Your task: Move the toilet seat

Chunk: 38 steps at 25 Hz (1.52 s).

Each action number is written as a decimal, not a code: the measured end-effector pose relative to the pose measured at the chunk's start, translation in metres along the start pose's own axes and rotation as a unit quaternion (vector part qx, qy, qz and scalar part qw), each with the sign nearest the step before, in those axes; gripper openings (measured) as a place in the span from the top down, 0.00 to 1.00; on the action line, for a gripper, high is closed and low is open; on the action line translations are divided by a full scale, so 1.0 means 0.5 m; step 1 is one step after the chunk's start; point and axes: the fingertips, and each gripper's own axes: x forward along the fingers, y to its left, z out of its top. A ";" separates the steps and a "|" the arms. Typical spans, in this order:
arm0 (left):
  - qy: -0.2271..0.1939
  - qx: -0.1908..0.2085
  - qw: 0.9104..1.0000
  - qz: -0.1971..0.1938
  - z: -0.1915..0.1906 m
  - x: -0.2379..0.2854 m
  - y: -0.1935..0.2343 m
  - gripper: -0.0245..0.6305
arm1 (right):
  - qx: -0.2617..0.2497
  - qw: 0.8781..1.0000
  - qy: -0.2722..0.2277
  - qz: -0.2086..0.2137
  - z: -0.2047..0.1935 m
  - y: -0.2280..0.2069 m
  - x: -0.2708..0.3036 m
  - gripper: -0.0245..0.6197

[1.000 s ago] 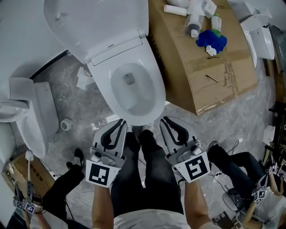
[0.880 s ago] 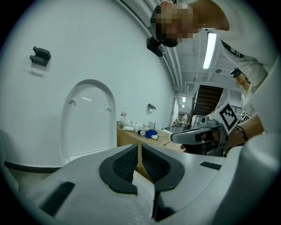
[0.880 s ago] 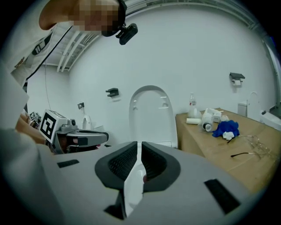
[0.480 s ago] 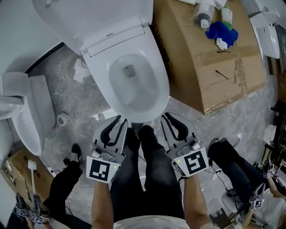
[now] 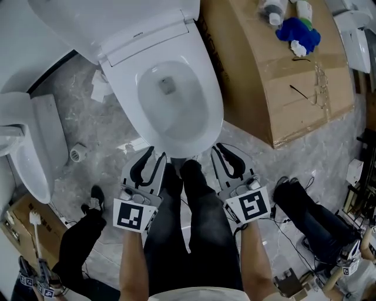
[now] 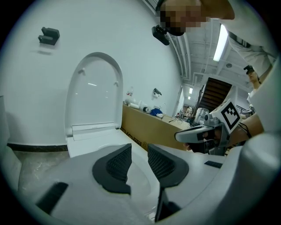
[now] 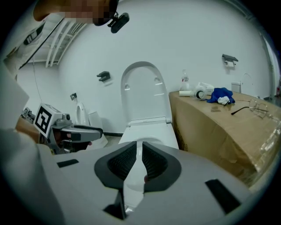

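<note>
toilet lid (image 5: 117, 17): cut by top edge | bottles (image 5: 272, 7): same | toilet seat (image 7: 153, 137): front behind right gripper (image 7: 139, 149)

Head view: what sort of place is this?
Probably a workshop or test area, not a lived-in bathroom: an open toilet stands beside a large cardboard box, a second toilet sits at left, and cables trail over the floor.

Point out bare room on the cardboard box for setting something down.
The cardboard box is bare on its near half, between the toilet bowl and the glasses. Its far end is crowded: bottles and a blue cloth.
</note>
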 end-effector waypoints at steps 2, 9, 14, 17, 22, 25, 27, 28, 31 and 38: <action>0.002 -0.007 1.000 0.006 -0.015 0.005 0.008 0.79 | -0.014 1.000 0.017 0.001 -0.022 0.001 0.008 0.89; 0.033 -0.025 0.999 0.022 -0.089 0.016 0.032 0.74 | 0.018 0.999 0.032 -0.004 -0.085 -0.010 0.035 0.79; 0.057 -0.039 0.997 0.030 -0.151 0.023 0.048 0.70 | 0.037 0.998 0.051 -0.018 -0.141 -0.028 0.051 0.75; 0.070 -0.049 0.996 0.036 -0.186 0.029 0.057 0.67 | 0.049 0.997 0.061 -0.028 -0.172 -0.044 0.060 0.72; 0.095 -0.071 0.991 0.055 -0.239 0.033 0.067 0.60 | 0.069 0.993 0.090 -0.046 -0.227 -0.072 0.066 0.64; 0.106 -0.080 0.989 0.065 -0.266 0.044 0.085 0.54 | 0.071 0.991 0.103 -0.051 -0.256 -0.083 0.086 0.60; 0.115 -0.086 0.987 0.072 -0.287 0.042 0.090 0.51 | 0.078 0.989 0.112 -0.055 -0.278 -0.086 0.089 0.58; 0.119 -0.090 0.986 0.075 -0.297 0.042 0.093 0.50 | 0.083 0.988 0.115 -0.059 -0.288 -0.089 0.090 0.57; 0.132 -0.101 0.983 0.084 -0.326 0.044 0.103 0.48 | 0.094 0.985 0.126 -0.067 -0.316 -0.100 0.095 0.54; 0.154 -0.125 0.975 0.095 -0.387 0.046 0.122 0.45 | 0.118 0.979 0.148 -0.072 -0.374 -0.110 0.113 0.51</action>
